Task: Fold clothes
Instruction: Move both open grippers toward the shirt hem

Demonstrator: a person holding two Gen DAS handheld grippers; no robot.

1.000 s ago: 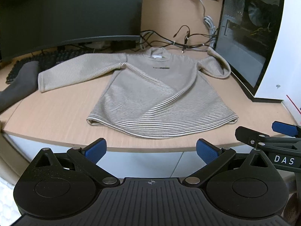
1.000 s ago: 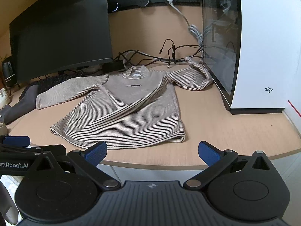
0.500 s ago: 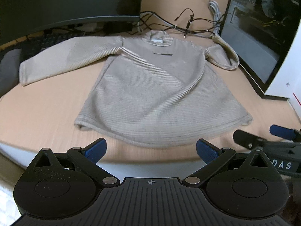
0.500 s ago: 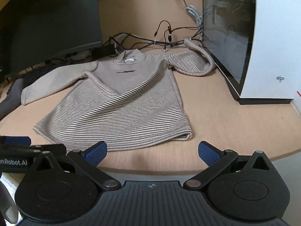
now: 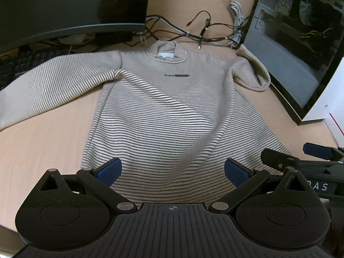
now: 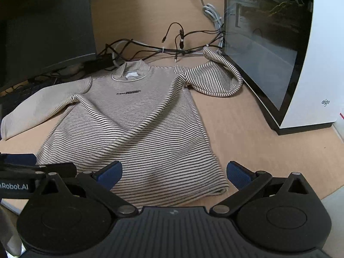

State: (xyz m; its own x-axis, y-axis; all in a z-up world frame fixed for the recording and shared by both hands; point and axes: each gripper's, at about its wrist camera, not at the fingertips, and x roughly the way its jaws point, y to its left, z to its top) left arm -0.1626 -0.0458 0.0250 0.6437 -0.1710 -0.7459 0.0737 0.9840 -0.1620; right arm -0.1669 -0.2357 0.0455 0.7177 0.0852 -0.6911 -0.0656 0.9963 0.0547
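Both grippers have moved forward and down over the near worktop edge since the earlier frames; the sweater hem, which lay well ahead of the jaws, now sits between and under them. No containers in view.

Counts: one striped long-sleeve sweater (image 5: pixel 172 111), one monitor (image 5: pixel 71 6), one keyboard (image 5: pixel 19 62), one cable bundle (image 5: pixel 193 36), one PC tower (image 5: pixel 301 43), two grippers.

Left gripper (image 5: pixel 173 169): jaws spread wide, holding nothing, hovering over the hem's left half; cannot tell if the blue pads touch the cloth. Right gripper (image 6: pixel 174 171): jaws likewise spread and empty, over the hem's right half, its right pad just past the hem's right corner.

The sweater (image 6: pixel 137 124) lies face up on the worktop (image 5: pixel 43 142), collar toward the back by the cables (image 6: pixel 172 47). The left sleeve stretches out flat toward the keyboard, its cuff beyond the left edge of the left view; the right sleeve is bunched and doubled back, touching or nearly touching the PC tower (image 6: pixel 279 53). A diagonal crease crosses the body.

Bare worktop (image 6: pixel 258 142) lies left of the body under the left sleeve, and right of the body up to the tower base. The monitor (image 6: pixel 43 21) overhangs the back left.
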